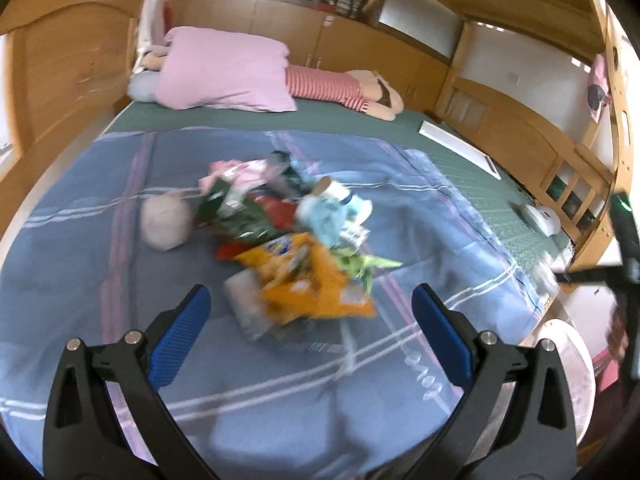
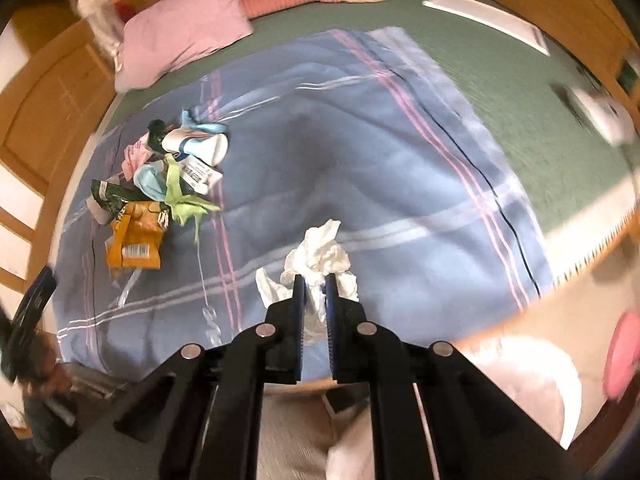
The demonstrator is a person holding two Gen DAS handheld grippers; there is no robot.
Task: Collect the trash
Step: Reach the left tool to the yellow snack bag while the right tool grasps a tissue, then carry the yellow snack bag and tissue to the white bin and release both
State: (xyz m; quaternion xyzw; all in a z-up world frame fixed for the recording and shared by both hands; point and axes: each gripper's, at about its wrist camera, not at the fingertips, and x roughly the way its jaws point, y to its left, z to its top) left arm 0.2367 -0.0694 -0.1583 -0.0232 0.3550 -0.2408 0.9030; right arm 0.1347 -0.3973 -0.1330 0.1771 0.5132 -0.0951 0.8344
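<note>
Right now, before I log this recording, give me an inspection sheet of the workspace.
Surface: blue plaid blanket over a green bed sheet.
Job's things: wrapper pile, orange snack bag nearest; white crumpled tissue.
Clutter: pale round ball beside the pile; pink pillow; white flat device.
Grippers: left gripper jaws wide open, empty, aimed at the pile; right gripper jaws shut on the tissue.
Cables: nothing seen.
Surroundings: wooden bed frame, white bin at the bedside.
</note>
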